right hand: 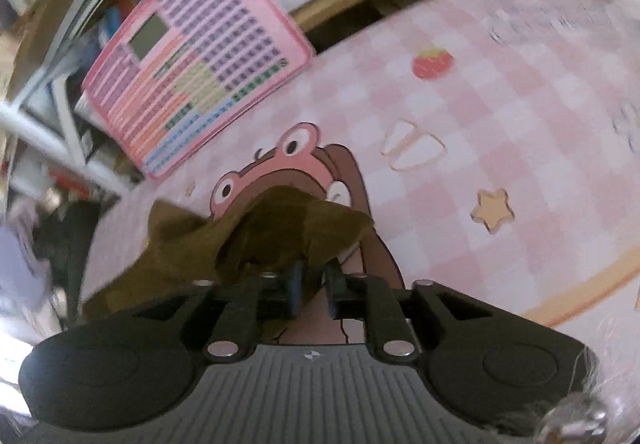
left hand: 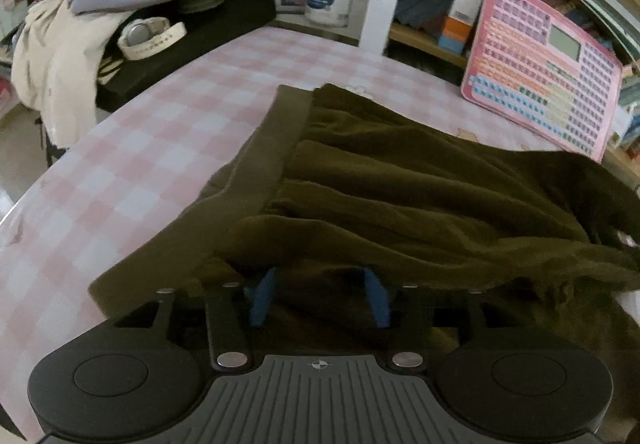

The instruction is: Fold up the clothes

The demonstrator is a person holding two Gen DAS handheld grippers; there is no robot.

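Note:
An olive-brown garment (left hand: 400, 196) with a wide waistband lies rumpled on the pink checked tablecloth (left hand: 132, 148). My left gripper (left hand: 320, 276) is open, its blue-padded fingers (left hand: 262, 296) spread under a raised fold of the garment, with the tips hidden by the cloth. In the right wrist view, my right gripper (right hand: 314, 272) is shut on a bunched corner of the garment (right hand: 296, 228) and holds it above the tablecloth (right hand: 480, 116).
A pink learning tablet (left hand: 544, 72) leans at the table's far edge and also shows in the right wrist view (right hand: 196, 60). A black tray with a watch (left hand: 148, 36) and a beige and lavender clothes pile (left hand: 80, 24) sit at the far left. Cluttered shelves stand behind.

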